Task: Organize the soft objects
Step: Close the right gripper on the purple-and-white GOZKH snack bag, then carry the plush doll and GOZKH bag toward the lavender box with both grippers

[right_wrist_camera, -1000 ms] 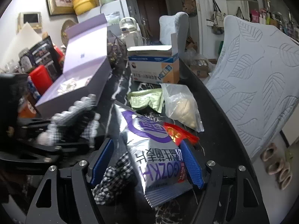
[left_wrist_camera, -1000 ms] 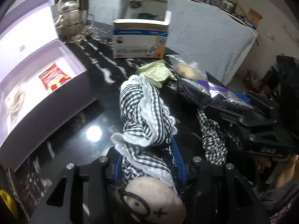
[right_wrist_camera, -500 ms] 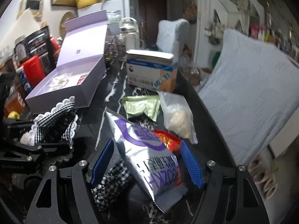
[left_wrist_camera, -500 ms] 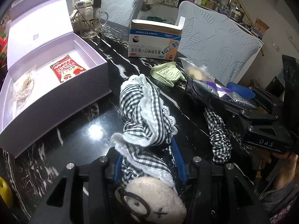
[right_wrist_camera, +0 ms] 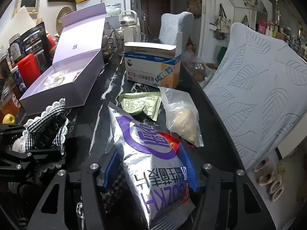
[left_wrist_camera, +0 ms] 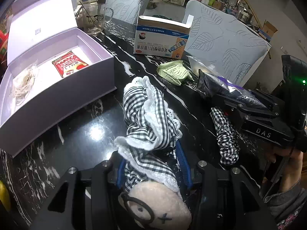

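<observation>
While left claw (left_wrist_camera: 151,164) clamps checked doll (left_wrist_camera: 147,126), right claw (right_wrist_camera: 151,164) closing round silver snack bag (right_wrist_camera: 153,164) on counter (left_wrist_camera: 76,140).

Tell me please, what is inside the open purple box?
Inside the purple box lie a red snack packet and a pale tangled bundle. The near wall hides the part of the floor beside it.
</observation>
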Motion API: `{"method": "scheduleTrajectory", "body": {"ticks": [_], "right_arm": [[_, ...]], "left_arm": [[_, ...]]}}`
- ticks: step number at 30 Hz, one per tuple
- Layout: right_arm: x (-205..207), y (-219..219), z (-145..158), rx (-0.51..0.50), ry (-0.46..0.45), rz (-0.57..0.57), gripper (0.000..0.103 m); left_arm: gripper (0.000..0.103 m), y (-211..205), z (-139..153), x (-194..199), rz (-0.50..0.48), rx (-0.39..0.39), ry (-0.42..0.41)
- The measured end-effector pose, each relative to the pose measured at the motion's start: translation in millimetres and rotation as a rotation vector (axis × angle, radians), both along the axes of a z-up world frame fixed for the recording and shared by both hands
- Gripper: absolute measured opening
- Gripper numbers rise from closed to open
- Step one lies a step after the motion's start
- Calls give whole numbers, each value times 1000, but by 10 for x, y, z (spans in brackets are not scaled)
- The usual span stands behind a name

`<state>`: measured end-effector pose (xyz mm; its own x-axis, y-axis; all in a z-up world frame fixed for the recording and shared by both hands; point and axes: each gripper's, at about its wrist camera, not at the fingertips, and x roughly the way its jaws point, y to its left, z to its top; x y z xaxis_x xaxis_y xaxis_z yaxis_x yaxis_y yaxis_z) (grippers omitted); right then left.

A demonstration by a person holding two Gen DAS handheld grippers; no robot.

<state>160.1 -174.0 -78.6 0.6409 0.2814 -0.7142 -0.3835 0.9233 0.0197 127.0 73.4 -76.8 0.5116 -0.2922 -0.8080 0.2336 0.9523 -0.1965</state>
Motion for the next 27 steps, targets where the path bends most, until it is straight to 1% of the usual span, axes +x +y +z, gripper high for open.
{"method": "scheduleTrajectory", "body": {"ticks": [5, 8, 14, 19, 23, 27], "right_arm": [[-44, -19, 28, 12, -12, -3, 54], [-96, -65, 74, 43, -16, -4, 42], [-198, -109, 146, 90, -17, 6, 41], [-354, -86, 231, 98, -27, 31, 41], [-461, -58, 306, 123, -34, 65, 41], [-485, -34, 382, 147, -48, 68, 41]], "left_arm": [[46, -6, 30, -18, 3, 6, -11], [46, -6, 53, -45, 2, 1, -17], [46, -6, 133, -137, 9, -8, -41], [46, 33, 245, -227, 25, -26, -67], [46, 79, 346, -319, 47, -40, -93], [46, 147, 424, -372, 68, -52, -112]]}}
